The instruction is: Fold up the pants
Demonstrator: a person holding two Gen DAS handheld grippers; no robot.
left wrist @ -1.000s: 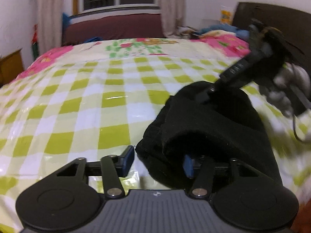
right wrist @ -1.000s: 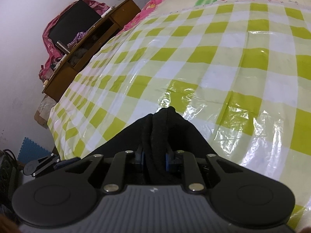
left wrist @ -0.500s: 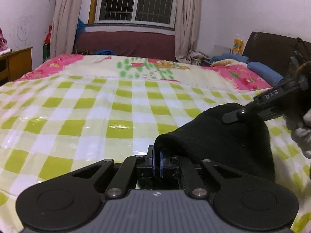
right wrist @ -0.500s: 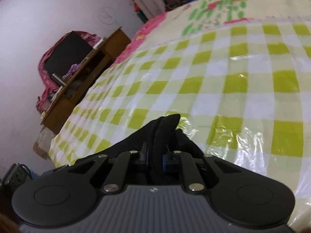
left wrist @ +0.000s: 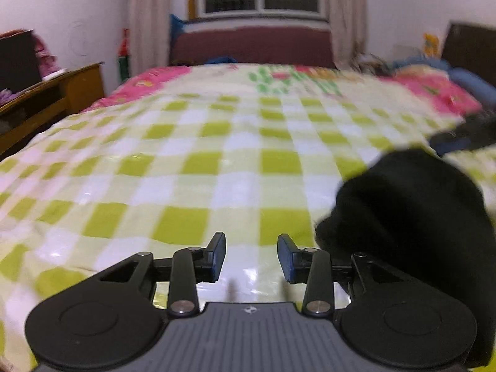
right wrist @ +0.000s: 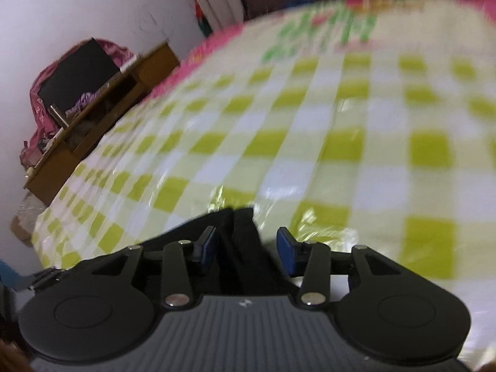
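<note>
My left claw (left wrist: 251,255) has just spread, empty, beside the black pants (left wrist: 412,217) bundled on the checked bed cover (left wrist: 186,167). My right claw (right wrist: 245,248) has just opened, pants between unpinched. Release step, I judge; next, withdraw cleanly.

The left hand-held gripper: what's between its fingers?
Only bare checked bed cover, in the left wrist view. The left hand-held gripper stands open; the black pants lie beside it.

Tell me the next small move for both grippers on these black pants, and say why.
Probably draw both grippers back. The left gripper has just opened with nothing between its pads, the black pants bunched to its right. The right gripper has just opened too, a fold still between its pads but apparently unpinched.
</note>
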